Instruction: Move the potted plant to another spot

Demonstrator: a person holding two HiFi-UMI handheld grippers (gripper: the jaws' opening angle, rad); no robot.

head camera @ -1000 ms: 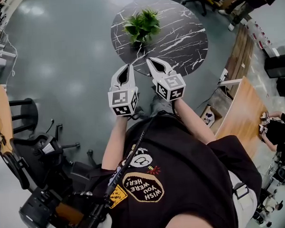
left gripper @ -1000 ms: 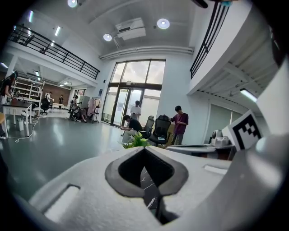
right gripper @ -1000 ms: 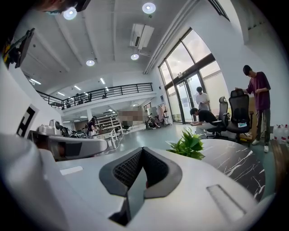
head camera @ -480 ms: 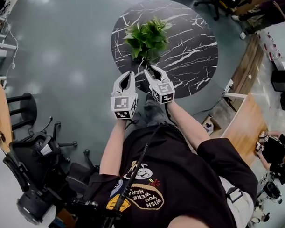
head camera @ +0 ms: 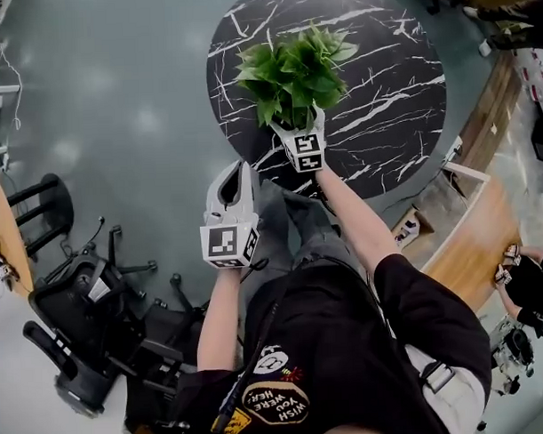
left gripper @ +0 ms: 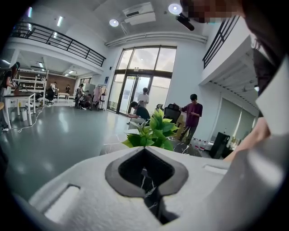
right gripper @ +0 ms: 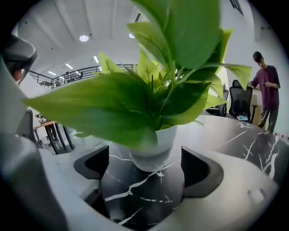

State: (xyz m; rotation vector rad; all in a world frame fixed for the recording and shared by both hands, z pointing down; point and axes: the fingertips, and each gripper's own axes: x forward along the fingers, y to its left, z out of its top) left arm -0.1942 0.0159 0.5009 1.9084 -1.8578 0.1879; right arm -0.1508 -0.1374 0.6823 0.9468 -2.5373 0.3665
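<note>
Opening right gripper point(right gripper: 144, 163) jaws; potted plant point(right gripper: 153, 108) between them, untouched

Round black table point(head camera: 386, 70), white-veined marble top, standing on grey floor point(head camera: 116, 101). One item on it: potted plant point(head camera: 293, 73), white pot, upright, toward near edge.

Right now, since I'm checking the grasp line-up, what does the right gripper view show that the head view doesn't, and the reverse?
Only the right gripper view: the white pot standing between the right tool's opening jaws, pads off it. Only the head view: the left tool, nearer the person than the right one. Both: the green leaves and the black marble table.
</note>
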